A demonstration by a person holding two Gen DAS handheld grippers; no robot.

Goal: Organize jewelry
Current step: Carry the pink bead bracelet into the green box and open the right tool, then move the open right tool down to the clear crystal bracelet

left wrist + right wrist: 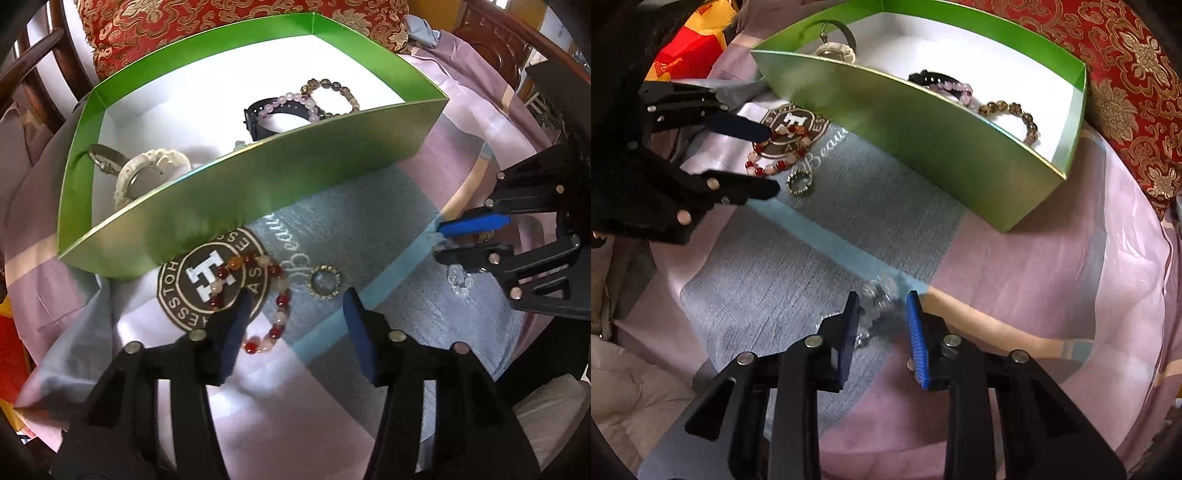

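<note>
Red-and-white bead bracelet (pixel 264 302) lies on the patterned bedsheet (pixel 388 229), just beside the near wall of the green box (pixel 258 184). Left gripper (pixel 295 325) spread, one finger over the bracelet's edge, not gripping. A ring (pixel 325 282) sits beside the bracelet. Right gripper (pixel 882 325) spread around a clear bead bracelet (pixel 877 299) on the sheet; contact unclear. Box holds a white watch (pixel 147 175), black band (pixel 273 112), and two more bead bracelets.

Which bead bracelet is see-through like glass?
The clear bracelet on the cloth between the right gripper's fingers. The others have red-and-cream, purple or brown beads.
</note>
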